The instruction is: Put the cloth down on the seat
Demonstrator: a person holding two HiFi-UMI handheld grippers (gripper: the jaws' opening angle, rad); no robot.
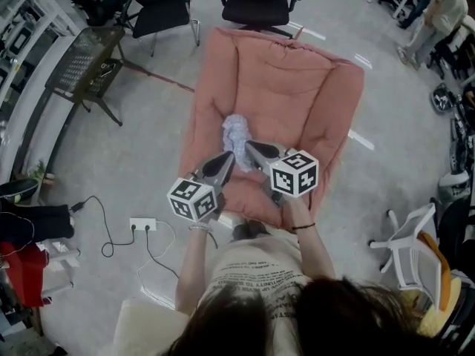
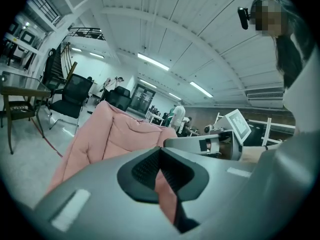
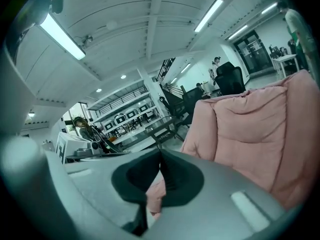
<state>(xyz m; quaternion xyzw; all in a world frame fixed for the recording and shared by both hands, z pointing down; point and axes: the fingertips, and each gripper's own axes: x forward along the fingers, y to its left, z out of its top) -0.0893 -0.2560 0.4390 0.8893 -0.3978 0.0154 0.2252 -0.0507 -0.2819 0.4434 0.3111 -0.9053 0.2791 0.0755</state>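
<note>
A crumpled white cloth point(image 1: 237, 133) lies on the seat of a big pink padded chair point(image 1: 297, 87). Both grippers hover side by side just in front of it. My left gripper point(image 1: 228, 159) has its tips at the cloth's near edge, and my right gripper point(image 1: 250, 147) is at the cloth's right side. In the left gripper view the left gripper point(image 2: 160, 149) has its pads together, with only the pink chair point(image 2: 125, 134) behind. The right gripper point(image 3: 160, 152) is likewise shut, with nothing between its pads. The cloth shows in neither gripper view.
Black office chairs point(image 1: 256, 2) stand behind the pink chair. A mesh-topped side table point(image 1: 85, 61) stands at the left. A power strip point(image 1: 142, 224) with cables lies on the floor nearby. At the right is a white chair point(image 1: 412, 247), and a person point(image 1: 441, 10) stands far right.
</note>
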